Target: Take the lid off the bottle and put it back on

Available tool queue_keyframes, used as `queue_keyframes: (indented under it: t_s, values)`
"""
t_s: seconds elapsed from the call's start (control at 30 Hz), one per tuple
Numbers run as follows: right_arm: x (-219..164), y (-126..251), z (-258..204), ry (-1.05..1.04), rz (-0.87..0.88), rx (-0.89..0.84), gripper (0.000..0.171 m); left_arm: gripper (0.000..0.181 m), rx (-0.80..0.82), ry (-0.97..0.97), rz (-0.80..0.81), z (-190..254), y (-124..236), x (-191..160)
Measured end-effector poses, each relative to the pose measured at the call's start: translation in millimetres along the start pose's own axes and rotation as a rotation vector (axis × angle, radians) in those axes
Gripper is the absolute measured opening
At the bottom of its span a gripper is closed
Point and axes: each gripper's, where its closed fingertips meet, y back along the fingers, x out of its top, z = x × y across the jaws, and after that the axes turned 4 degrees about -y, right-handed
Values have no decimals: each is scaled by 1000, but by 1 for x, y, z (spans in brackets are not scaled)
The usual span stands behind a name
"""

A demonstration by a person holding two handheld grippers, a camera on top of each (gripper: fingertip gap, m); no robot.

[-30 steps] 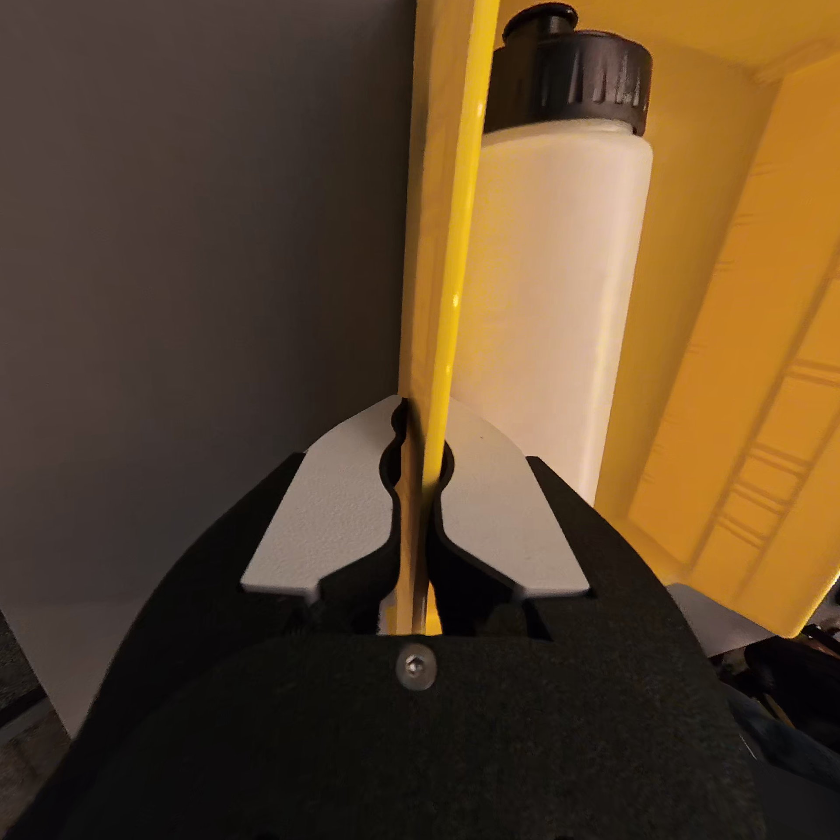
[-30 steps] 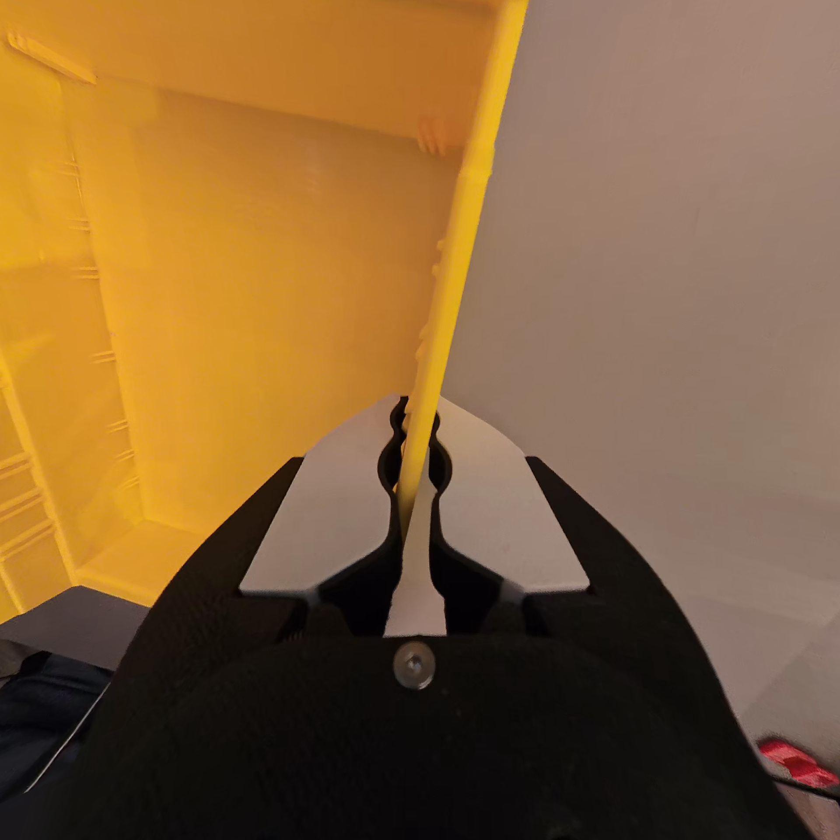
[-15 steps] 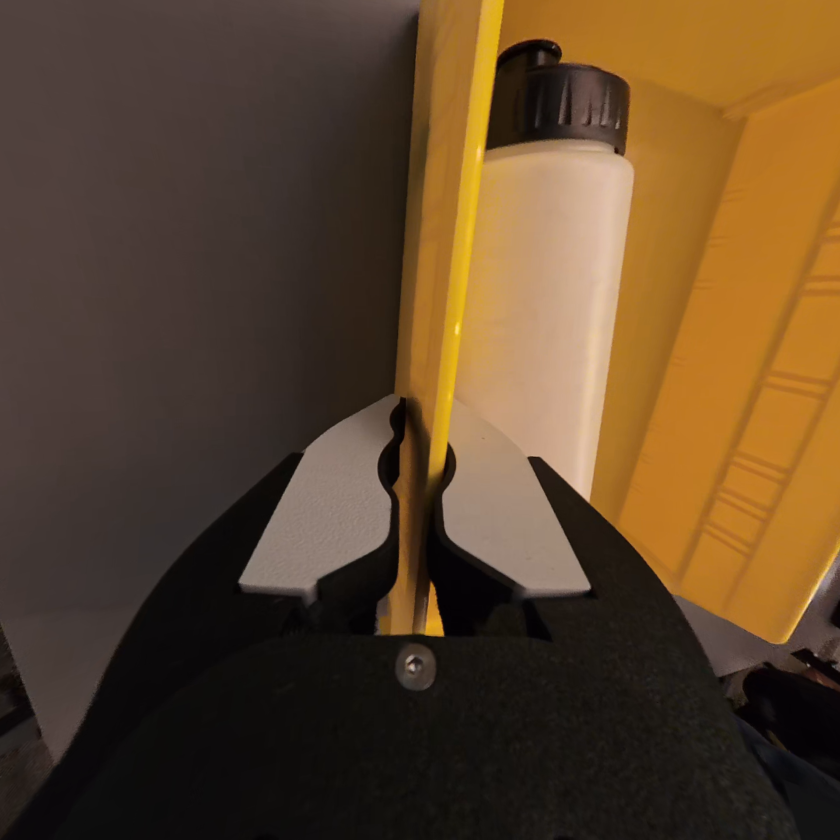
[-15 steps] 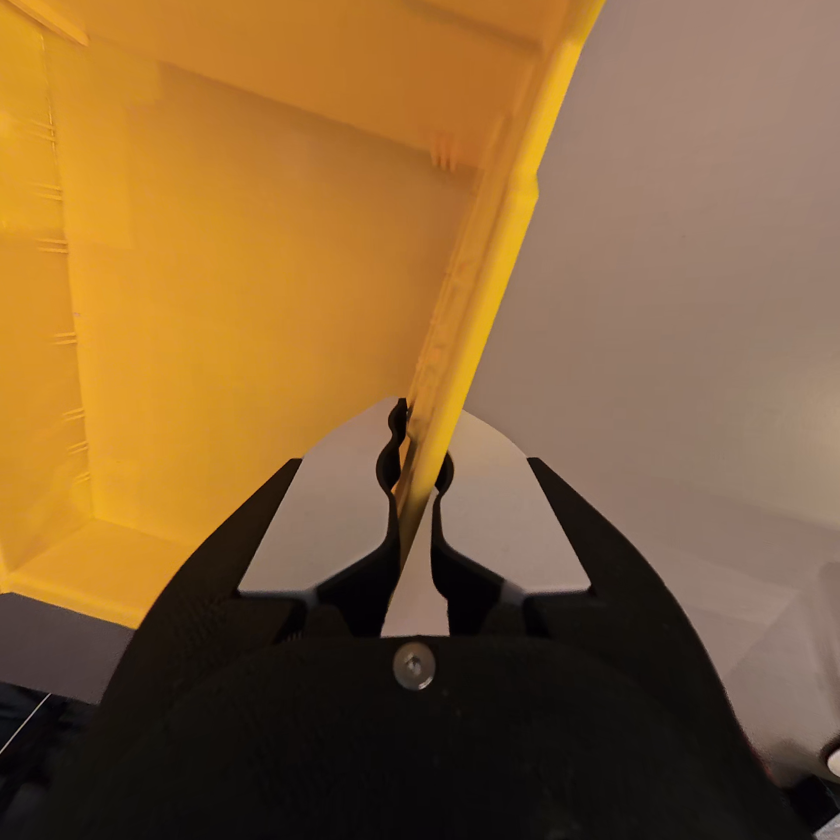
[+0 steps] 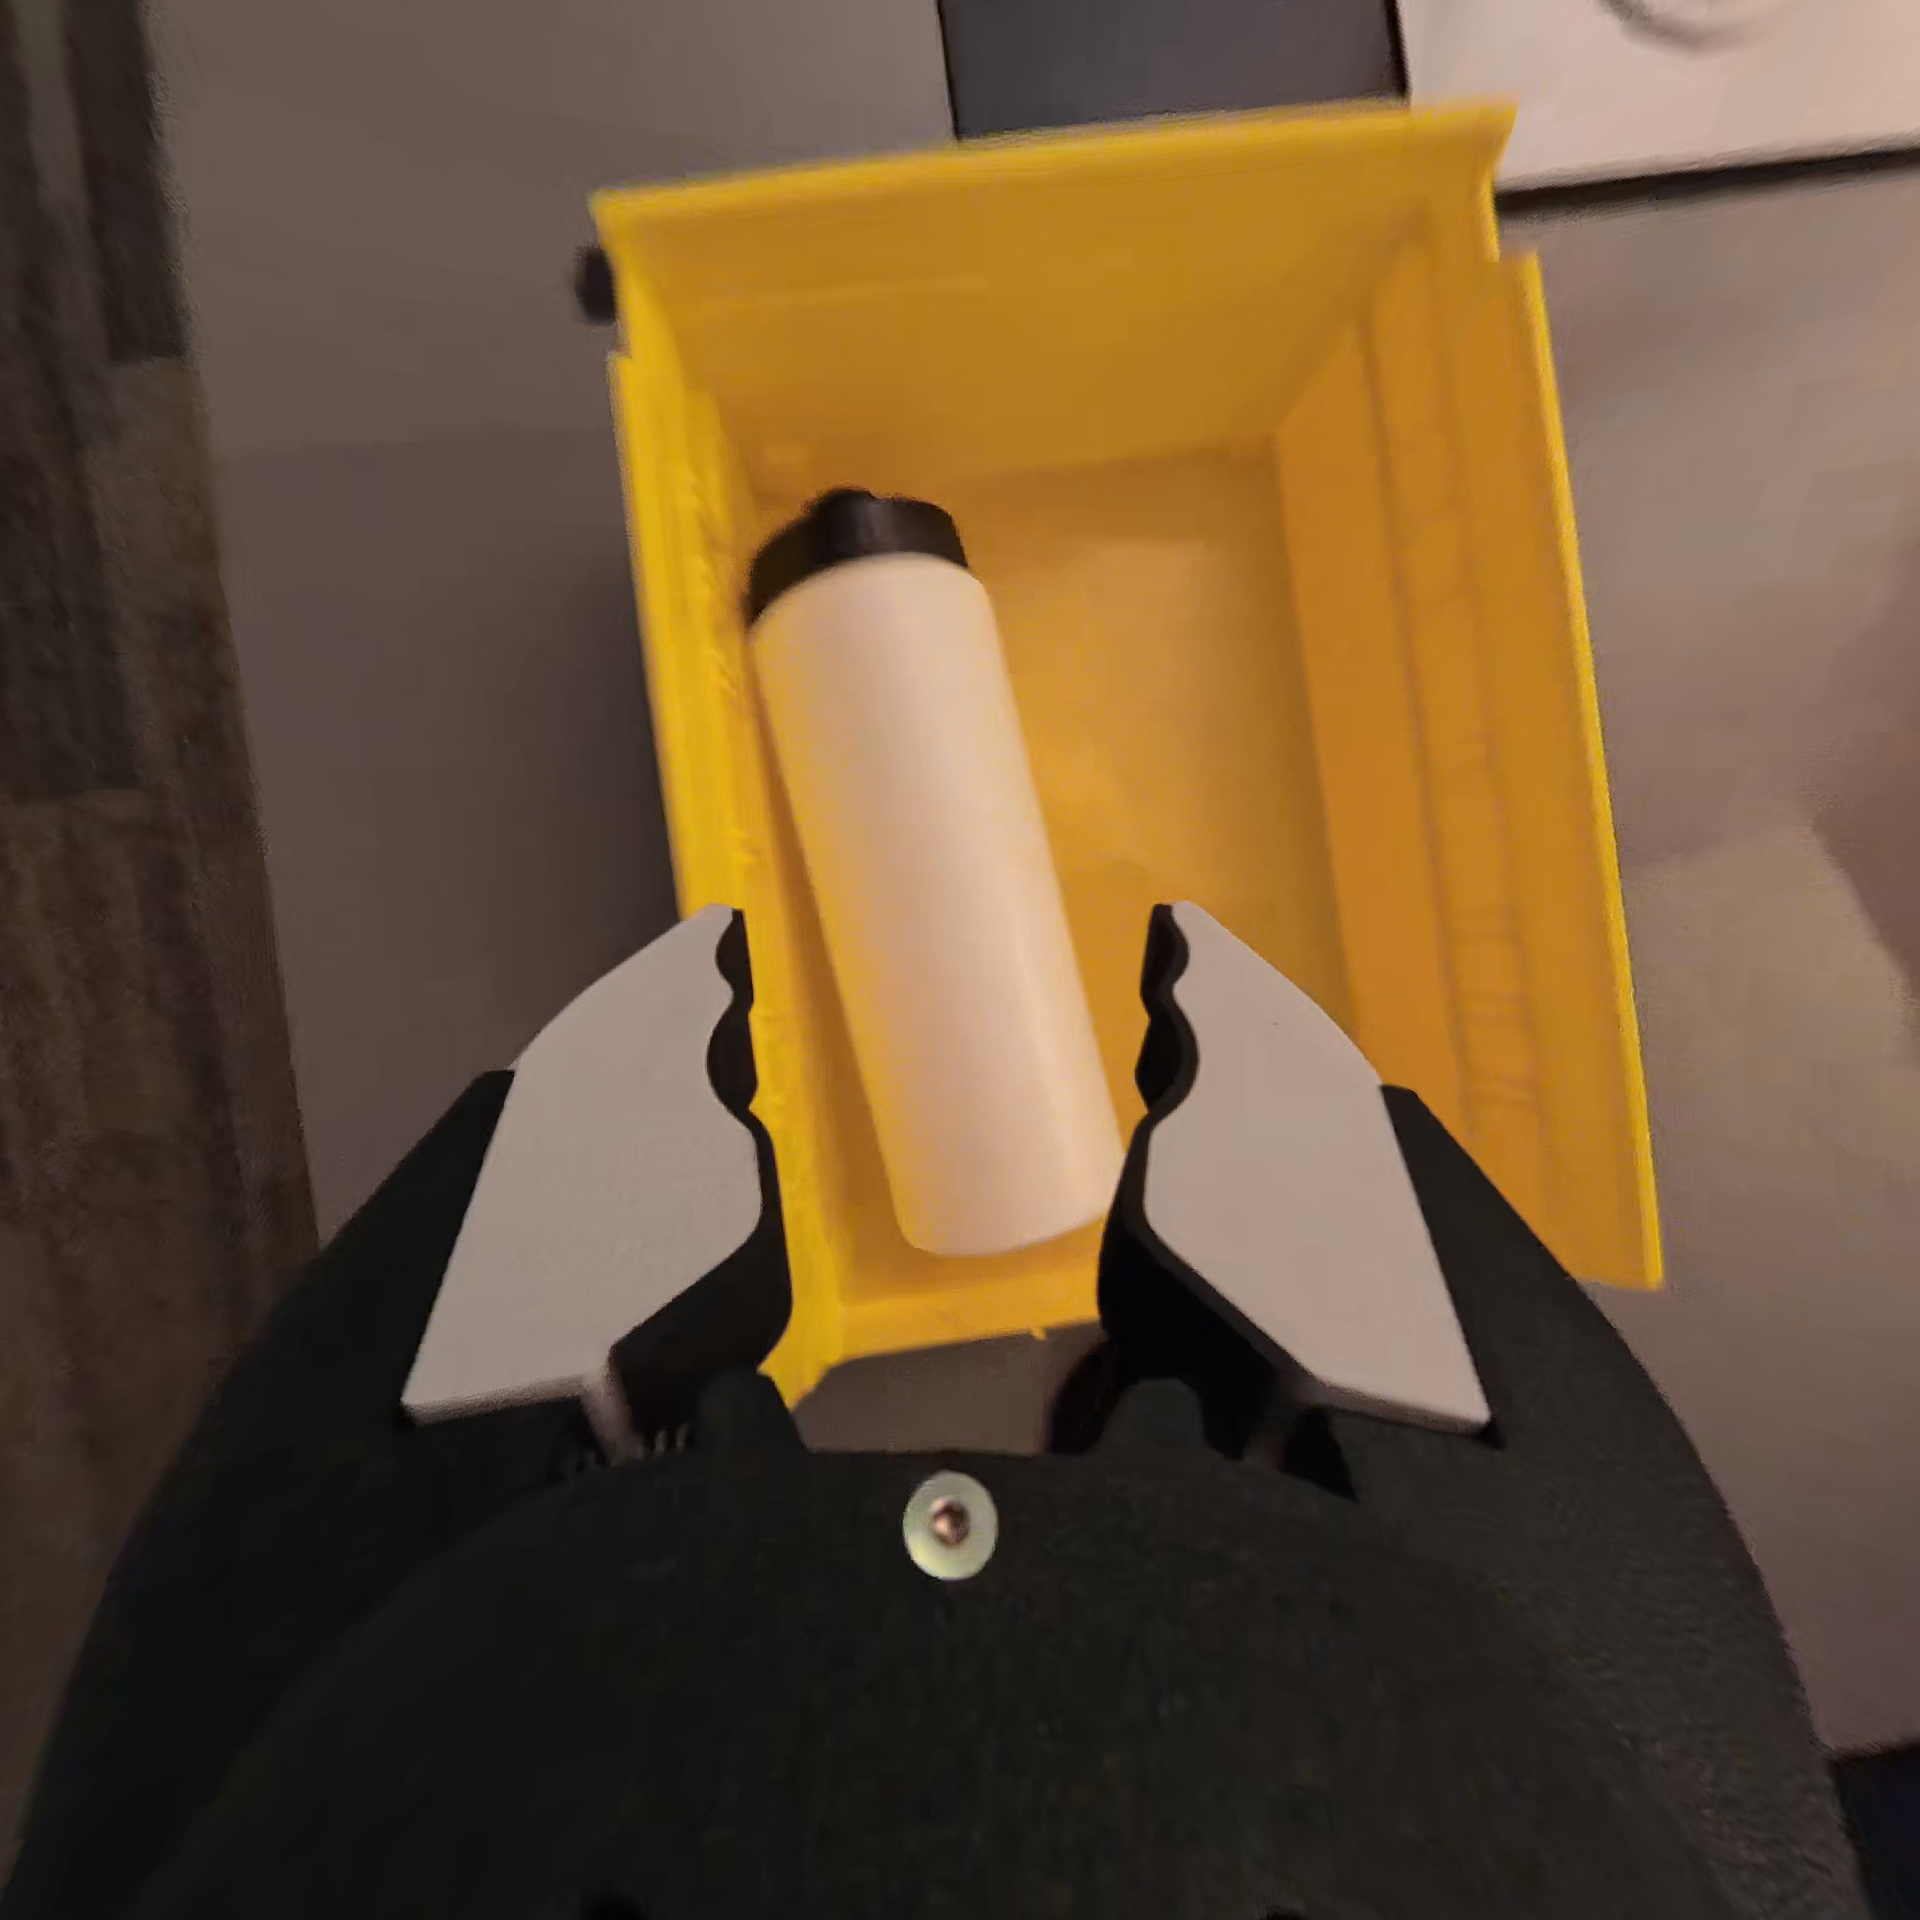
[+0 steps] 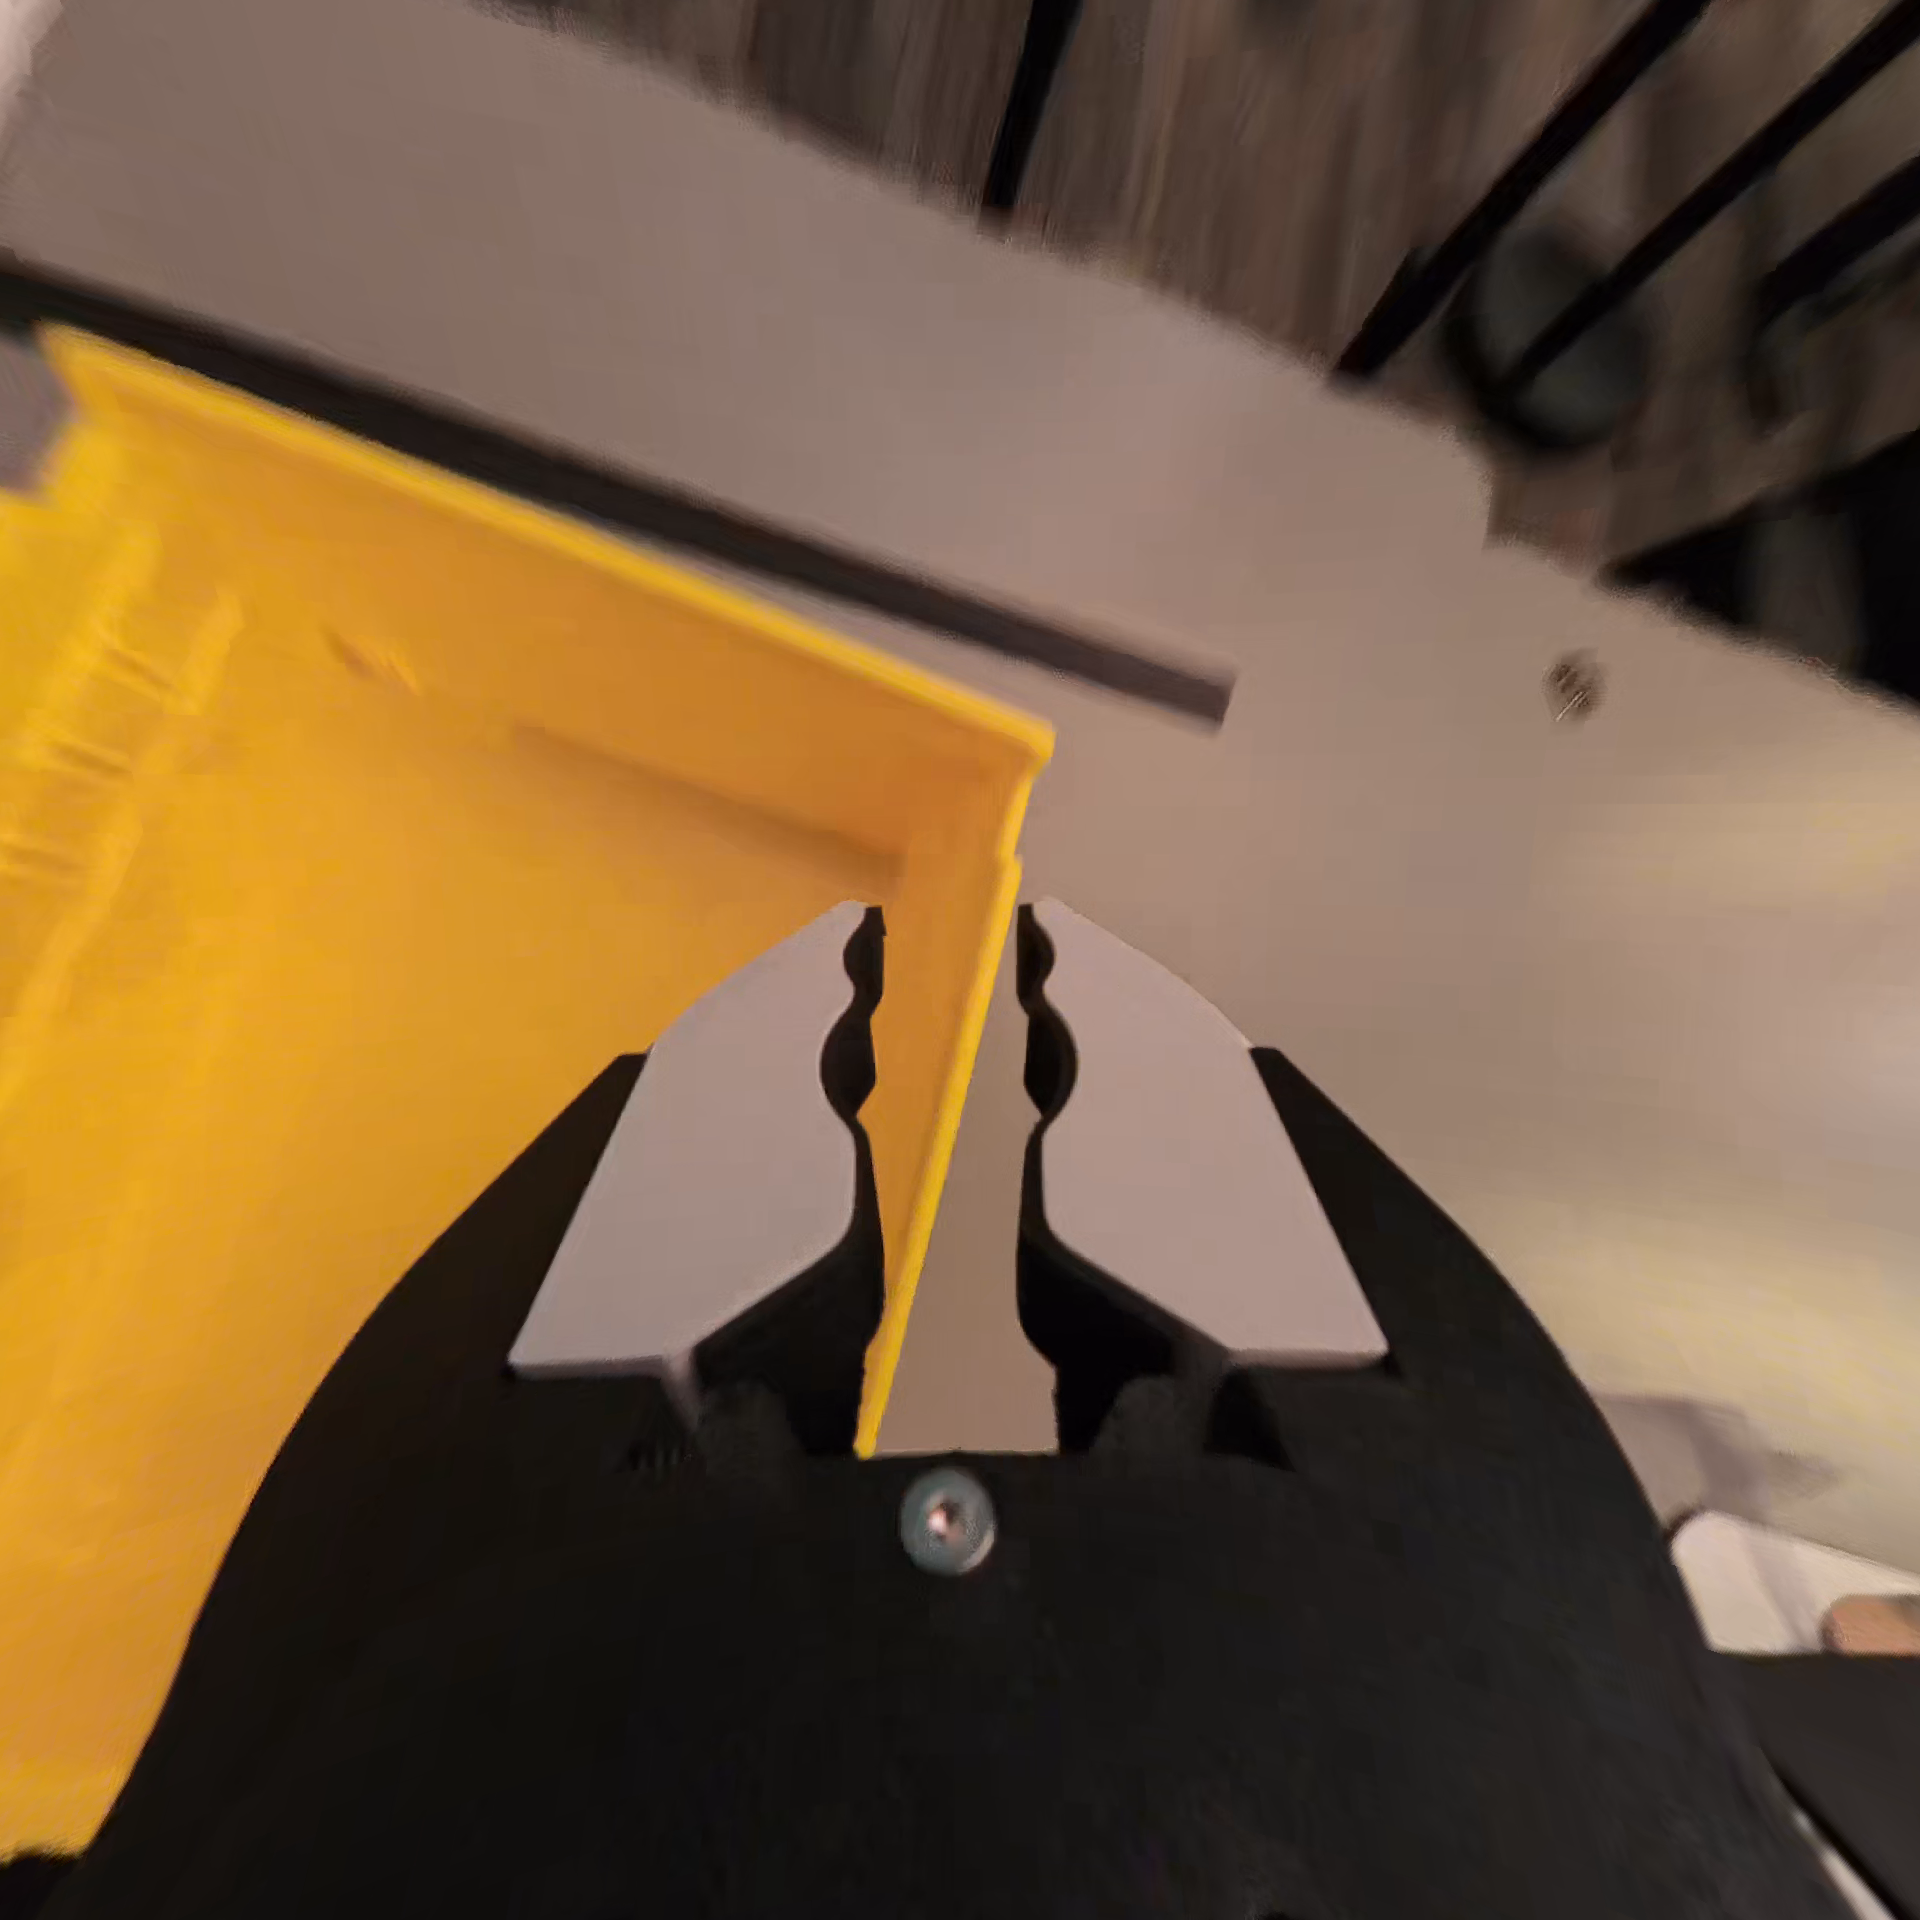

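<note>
A white bottle (image 5: 935, 883) with a black lid (image 5: 873, 535) screwed on lies in a yellow bin (image 5: 1455, 727), along the bin's left wall, lid end away from me. My left gripper (image 5: 945, 914) is open and empty, held above the near end of the bin with the bottle's base showing between its fingers. My right gripper (image 6: 948, 909) is open, and the bin's right wall (image 6: 416, 831) still stands between its jaws. The bottle is hidden in the right wrist view.
The bin stands on a grey table (image 5: 416, 623). A dark block (image 5: 1164, 62) and a white item (image 5: 1662, 73) lie beyond it. The table edge and the floor (image 5: 83, 727) are at the left. A black strip (image 6: 831, 571) and dark bars (image 6: 1558, 260) lie beyond the bin. The grippers' ends are close to 75 cm from one another.
Both grippers have let go of the bin walls they were clamping. The left one has opened wide and moved up and back over the bin. The right one has opened slightly.
</note>
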Motion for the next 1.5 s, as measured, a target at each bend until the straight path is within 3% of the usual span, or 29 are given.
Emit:
queue_keyframes:
  t_s: [0.13,0.27,0.4,0.53,0.9,1.1,1.27,1.33,1.4,1.5]
  values:
    - [62,63,-43,12,322,60,28,70,23,-14,-172,13,-33,-14]
    - [85,100,-99,19,423,234,34,73,66,4,-315,13,-64,-27]
    - [82,108,-140,42,424,399,38,70,214,-62,-380,-7,-80,-29]
    - [75,104,-162,48,398,556,38,75,221,-50,-445,-13,-94,-33]
    - [71,109,-161,41,408,633,38,78,225,-63,-478,-7,-102,-33]
    - [72,111,-166,67,423,632,37,78,237,-124,-341,1,-70,-9]
    - [90,131,-183,88,565,669,37,78,222,-216,-60,34,-11,42]
    - [100,152,-200,81,678,778,37,78,109,-277,144,81,20,69]
    - [101,184,-228,79,782,1020,41,78,-62,-361,344,145,48,87]
    - [99,215,-259,44,866,1295,50,78,-257,-456,552,232,71,89]
